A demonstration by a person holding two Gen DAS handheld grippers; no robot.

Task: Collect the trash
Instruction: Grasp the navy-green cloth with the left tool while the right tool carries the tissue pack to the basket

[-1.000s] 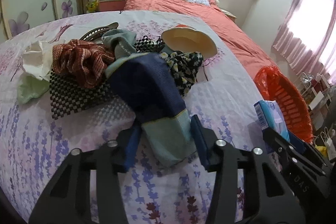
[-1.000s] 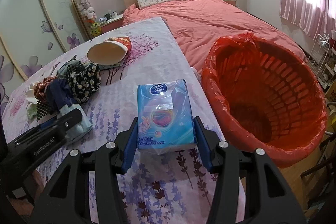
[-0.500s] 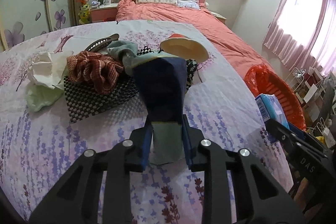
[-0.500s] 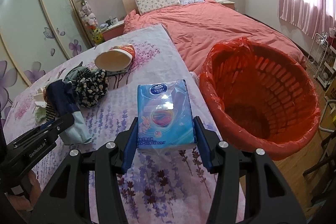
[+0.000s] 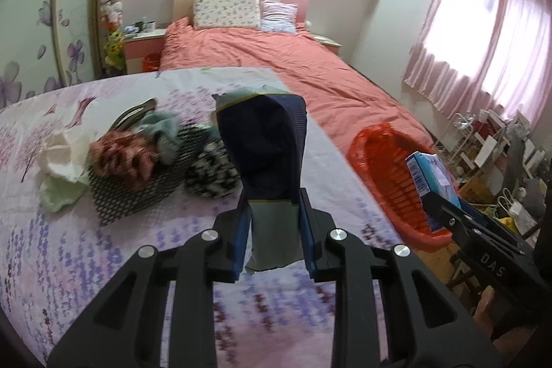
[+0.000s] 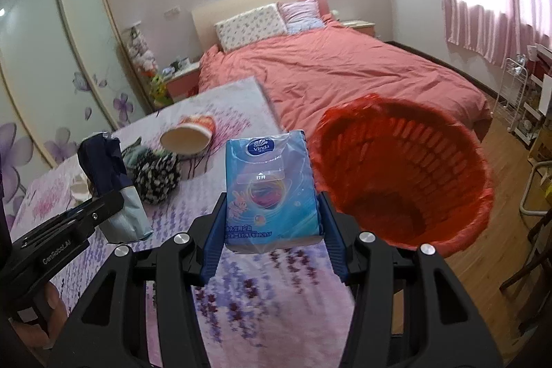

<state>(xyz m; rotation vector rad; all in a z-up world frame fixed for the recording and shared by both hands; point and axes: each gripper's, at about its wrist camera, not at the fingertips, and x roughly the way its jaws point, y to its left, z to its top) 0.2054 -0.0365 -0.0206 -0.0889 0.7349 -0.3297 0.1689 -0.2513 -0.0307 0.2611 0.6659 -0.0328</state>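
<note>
My left gripper (image 5: 274,230) is shut on a navy and grey-green cloth pouch (image 5: 265,154) and holds it upright above the floral table. The pouch also shows in the right wrist view (image 6: 110,181). My right gripper (image 6: 272,223) is shut on a blue Vinda tissue pack (image 6: 270,185), held above the table near its right edge. It also shows in the left wrist view (image 5: 431,181). The red-lined trash basket (image 6: 459,168) stands on the floor right of the table, also in the left wrist view (image 5: 383,161).
A pile lies on the floral table (image 5: 51,247): a white and green crumpled cloth (image 5: 62,168), a reddish scrunchie (image 5: 120,157), a checked mat (image 5: 138,195), a black floral pouch (image 6: 157,175) and a tipped paper cup (image 6: 188,137). A red bed (image 6: 327,71) lies behind.
My left gripper closed on the pouch and lifted it off the pile, drawing back and up. My right gripper rose with the tissue pack; the basket now looks farther below.
</note>
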